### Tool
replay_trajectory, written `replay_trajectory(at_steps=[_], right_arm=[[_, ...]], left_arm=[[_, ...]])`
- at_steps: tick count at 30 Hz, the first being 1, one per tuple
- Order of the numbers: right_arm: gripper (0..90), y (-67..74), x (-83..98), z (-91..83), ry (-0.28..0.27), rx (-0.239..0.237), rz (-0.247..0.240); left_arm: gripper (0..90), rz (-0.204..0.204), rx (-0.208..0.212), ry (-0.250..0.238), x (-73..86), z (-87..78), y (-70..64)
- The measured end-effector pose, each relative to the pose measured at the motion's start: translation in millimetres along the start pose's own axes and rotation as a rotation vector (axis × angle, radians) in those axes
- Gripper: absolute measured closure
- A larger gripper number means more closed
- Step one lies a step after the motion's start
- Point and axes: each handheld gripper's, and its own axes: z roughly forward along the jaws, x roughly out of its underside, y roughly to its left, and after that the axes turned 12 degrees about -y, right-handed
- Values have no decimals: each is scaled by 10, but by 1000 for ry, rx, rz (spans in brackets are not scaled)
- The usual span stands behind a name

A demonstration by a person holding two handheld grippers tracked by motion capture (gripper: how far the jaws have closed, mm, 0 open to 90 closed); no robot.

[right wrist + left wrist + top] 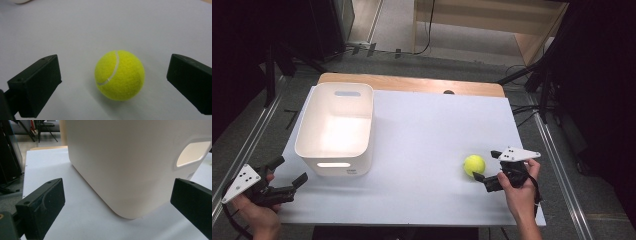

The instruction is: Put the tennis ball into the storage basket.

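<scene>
White tabletop (422,150) bears a tennis ball (474,165) between the right hand-held gripper's (487,167) wide jaws.

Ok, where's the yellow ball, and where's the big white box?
ball (119,75), right gripper view, the fuzzy middle beside the white seam.
box (314,122), high view, its left rim.
right gripper (485,165), high view, between its open fingers, beside the ball.

1. A white board (427,150) covers the tabletop
2. A wooden table edge (412,84) shows past the board at 12 o'clock, with a small dark hole (449,92) in it
3. Pale wooden furniture (492,20) stands on the floor at 1 o'clock, a black cable (430,30) hanging beside it
4. Metal rails (562,165) flank the table at 3 and 9 o'clock
5. Black stand legs (287,55) sit at 10 o'clock
</scene>
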Motion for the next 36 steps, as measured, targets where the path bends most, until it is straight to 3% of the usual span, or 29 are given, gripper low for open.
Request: replay_trajectory(at_steps=[9, 13, 21, 29, 36], right_arm=[[0, 13, -43, 188, 116, 15, -11], [119, 21, -26, 294, 173, 39, -27], [119, 21, 10, 416, 247, 59, -34], [124, 5, 31, 491, 284, 96, -30], [125, 4, 47, 559, 303, 93, -39]], left_arm=[[0, -2, -1, 1, 1, 4, -2], [0, -1, -1, 1, 1, 7, -4], [0, 1, 2, 3, 1, 9, -4], [0, 1, 1, 5, 1, 10, -1], [0, -1, -2, 5, 1, 9, 0]])
